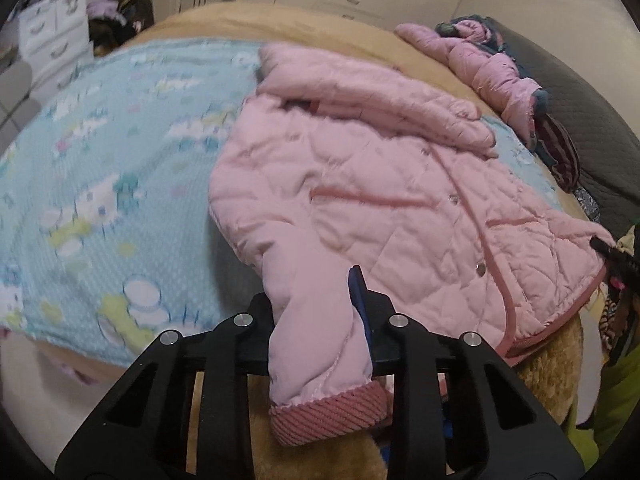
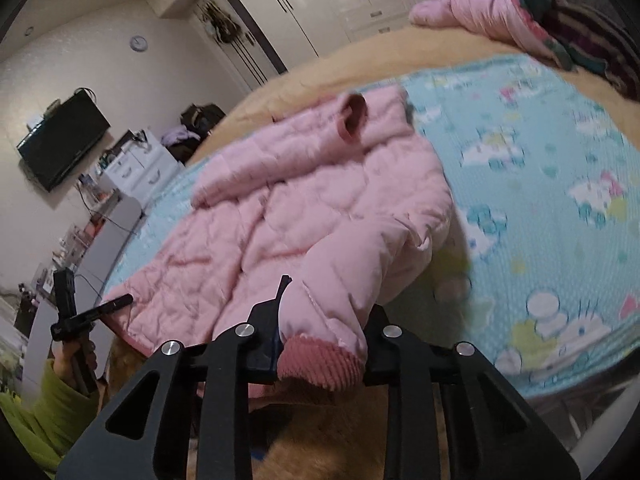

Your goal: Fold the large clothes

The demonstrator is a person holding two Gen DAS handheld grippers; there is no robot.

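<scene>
- A pale pink quilted jacket (image 1: 360, 184) with darker pink piping lies front-up on a light blue cartoon-print blanket (image 1: 100, 160), which covers a tan plush bedspread (image 1: 224, 20).
- The jacket's hem reaches the near edge of the bed; one hem corner hangs just past the blanket onto the tan plush.
- The left gripper (image 1: 320, 320), black with metal pivot pins, is clamped on a pink sleeve (image 1: 316, 344) just above its ribbed dark-pink cuff (image 1: 328, 412); the cuff hangs below the jaws, over the bed edge.
- The right gripper (image 2: 320, 332) grips the other sleeve (image 2: 344, 280) at its ribbed cuff (image 2: 316, 364), fabric filling the space between the fingers.
- In the right wrist view the left gripper (image 2: 120, 302) shows at the jacket's hem corner, held by a hand (image 2: 76, 356) in a lime-green sleeve.
- A wide stretch of blue blanket lies bare beside the jacket.
- A second pink puffy coat (image 1: 480, 60) sits heaped with dark striped clothes (image 1: 560, 152) at the far side of the bed, well apart from the jacket.
- Beyond the bed stand a white drawer unit (image 1: 48, 36), white wardrobe doors (image 2: 304, 8) and a wall-mounted black television (image 2: 60, 140).
</scene>
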